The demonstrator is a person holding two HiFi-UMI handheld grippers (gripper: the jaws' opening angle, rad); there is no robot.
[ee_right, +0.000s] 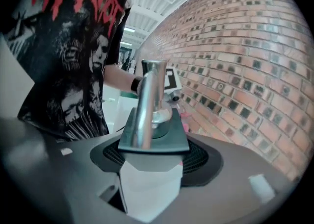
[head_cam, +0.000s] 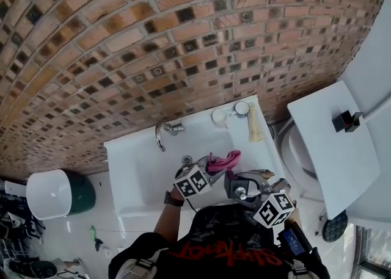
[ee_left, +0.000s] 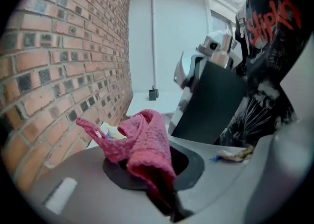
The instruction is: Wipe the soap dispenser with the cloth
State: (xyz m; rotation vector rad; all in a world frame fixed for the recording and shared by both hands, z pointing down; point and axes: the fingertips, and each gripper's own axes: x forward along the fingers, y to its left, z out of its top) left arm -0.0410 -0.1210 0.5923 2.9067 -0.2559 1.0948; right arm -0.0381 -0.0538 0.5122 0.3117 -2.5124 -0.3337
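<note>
Soap dispenser (ee_right: 153,137): one is being counted, and it is being clamped between the jaws of the right gripper (head_cam: 246,186), above the front right corner of the sink (head_cam: 137,168). It is being shown with a white body, a flat, square, dark top and a chrome pump whose spout is being pointed up and away from the gripper. The jaws are being kept wide apart by the width of the body, with both pressed against its sides.

One cloth (ee_left: 143,144) is being gripped by the left gripper (head_cam: 208,169), whose jaws are being closed on it; it is pink and knitted, bunched, with a loose corner sticking out to one side. It is being held over the sink's basin, just beside the dispenser, though whether the two are touching cannot be told.

Two grippers are being counted, each carrying one marker cube. One chrome faucet (head_cam: 162,135) is being seen at the back of the sink. A few small items are being kept along the sink's back right edge, too small to name. One white toilet (head_cam: 305,155) is standing to the right of the sink, one white bin (head_cam: 49,193) to its left, and a brick wall (head_cam: 183,33) behind it.
</note>
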